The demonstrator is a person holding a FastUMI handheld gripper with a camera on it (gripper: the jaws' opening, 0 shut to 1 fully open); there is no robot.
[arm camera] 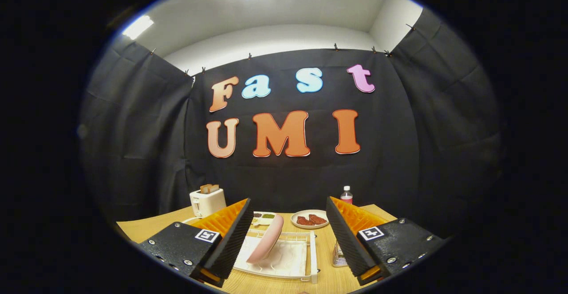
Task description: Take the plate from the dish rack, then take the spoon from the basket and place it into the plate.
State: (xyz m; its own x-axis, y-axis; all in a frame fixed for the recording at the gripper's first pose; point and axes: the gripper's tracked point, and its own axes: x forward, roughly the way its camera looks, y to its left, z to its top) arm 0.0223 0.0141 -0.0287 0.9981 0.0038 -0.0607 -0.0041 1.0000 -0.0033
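The wooden desk holds a white dish rack, a toaster, a food plate, and a bottle.

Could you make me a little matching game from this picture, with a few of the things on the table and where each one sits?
Things:
1. pink plate
2. toaster
3. bottle
4. white plate with food

Places:
A. at the back, beyond the right finger
B. leaning in the dish rack, between the open fingers
C. beyond the left finger, bread in its slots
D. just past the rack

Pairs: 1-B, 2-C, 3-A, 4-D
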